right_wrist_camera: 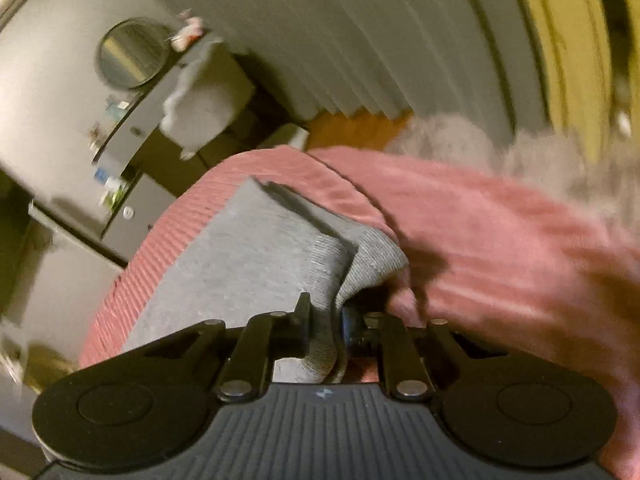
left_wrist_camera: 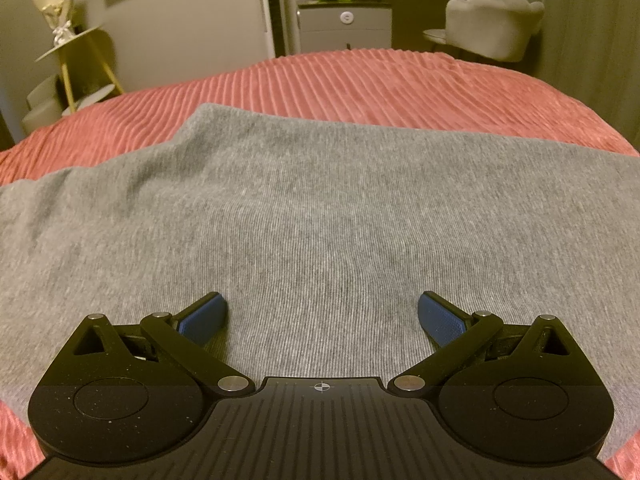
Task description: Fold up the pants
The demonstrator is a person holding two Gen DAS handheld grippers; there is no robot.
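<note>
Left wrist view: the left tool (left_wrist_camera: 322, 316) is held spread apart over the pants (left_wrist_camera: 320, 208), spread on the bed (left_wrist_camera: 360, 80) toward 12 o'clock, probably ready to pin them.
Right wrist view: the right tool (right_wrist_camera: 324, 320) is clamped on the pants' ribbed hem (right_wrist_camera: 340, 272), seemingly for folding over.

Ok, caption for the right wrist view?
Right gripper shut on grey pants over the pink bedspread.

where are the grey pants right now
The grey pants lie spread on the pink bedspread, filling the left wrist view under the open left gripper. In the right wrist view, one end is pinched in the right gripper.
</note>
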